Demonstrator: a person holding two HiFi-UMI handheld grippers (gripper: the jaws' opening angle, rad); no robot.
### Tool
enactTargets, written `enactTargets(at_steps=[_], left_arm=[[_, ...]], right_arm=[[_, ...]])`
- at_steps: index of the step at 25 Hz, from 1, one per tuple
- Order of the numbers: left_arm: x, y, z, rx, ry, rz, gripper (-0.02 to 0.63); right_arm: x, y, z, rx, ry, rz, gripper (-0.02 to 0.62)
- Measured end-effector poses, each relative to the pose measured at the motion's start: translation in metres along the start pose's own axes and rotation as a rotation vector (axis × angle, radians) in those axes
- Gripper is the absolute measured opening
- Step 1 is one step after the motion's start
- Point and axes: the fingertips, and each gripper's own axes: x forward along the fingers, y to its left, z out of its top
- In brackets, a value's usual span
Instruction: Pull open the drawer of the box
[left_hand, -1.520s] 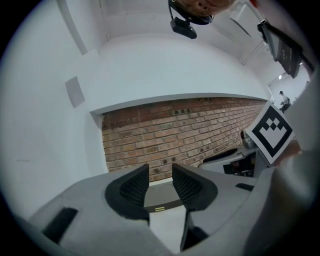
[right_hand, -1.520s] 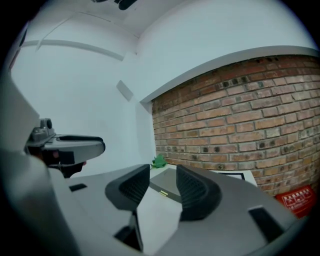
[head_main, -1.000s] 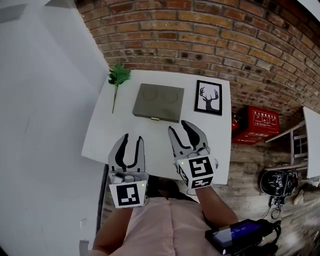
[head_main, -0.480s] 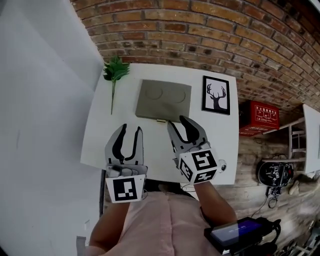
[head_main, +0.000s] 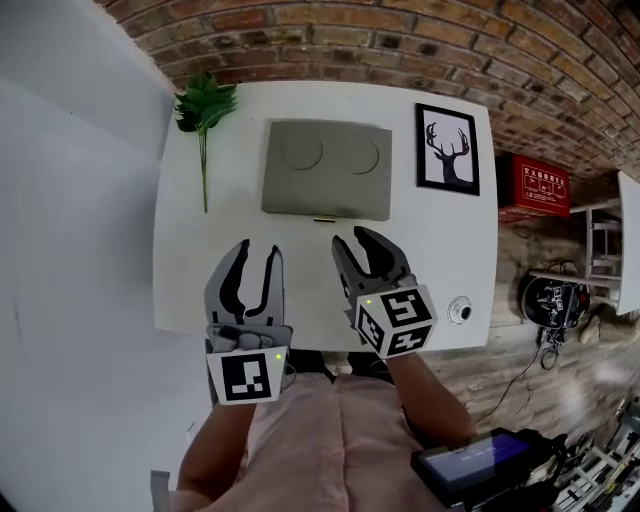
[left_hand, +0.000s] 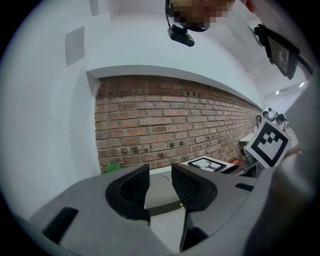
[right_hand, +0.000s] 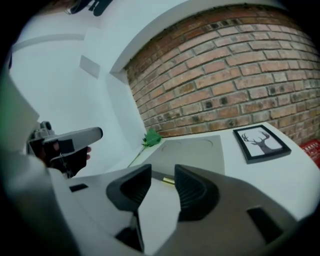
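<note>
A flat grey box (head_main: 326, 170) lies on the white table (head_main: 440, 250), with a small brass drawer handle (head_main: 323, 219) on its near edge. My left gripper (head_main: 258, 250) hovers open, short of the box and left of the handle. My right gripper (head_main: 355, 240) is open just before the handle and slightly right of it. Its jaws have just been closing a little, with nothing between them. In the right gripper view the handle (right_hand: 168, 180) shows in the gap between the jaws, ahead of them. The left gripper view shows the box (left_hand: 162, 192) beyond its open jaws.
A framed deer picture (head_main: 447, 148) lies right of the box and a green sprig (head_main: 204, 110) lies left of it. A small round object (head_main: 460, 310) sits near the table's front right corner. A brick wall (head_main: 400, 40) backs the table; a white wall runs along its left.
Both grippers have come lower, toward the table's front part. The right jaws stand slightly narrower. The head view has swung so that the whole table shows.
</note>
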Motion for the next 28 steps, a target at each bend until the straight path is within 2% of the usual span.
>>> enactTargets(at_steps=[5, 10, 14, 19, 22, 28], left_arm=[[0.012, -0.001, -0.025, -0.008, 0.053, -0.037, 0.144], [0.021, 0.005, -0.039, -0.016, 0.075, -0.048, 0.144], [0.031, 0.010, -0.043, -0.016, 0.081, -0.057, 0.144], [0.040, 0.013, -0.049, -0.033, 0.087, -0.057, 0.144], [0.042, 0.017, -0.054, -0.037, 0.100, -0.056, 0.144], [0.044, 0.031, -0.058, -0.053, 0.107, -0.040, 0.144]], right_arm=[[0.014, -0.009, -0.034, 0.050, 0.066, -0.017, 0.150], [0.025, -0.018, -0.057, 0.056, 0.114, -0.028, 0.146], [0.033, -0.022, -0.065, 0.090, 0.141, -0.025, 0.146], [0.044, -0.027, -0.067, 0.205, 0.180, 0.013, 0.137], [0.052, -0.029, -0.063, 0.239, 0.198, 0.027, 0.129], [0.065, -0.025, -0.068, 0.293, 0.291, 0.050, 0.129]])
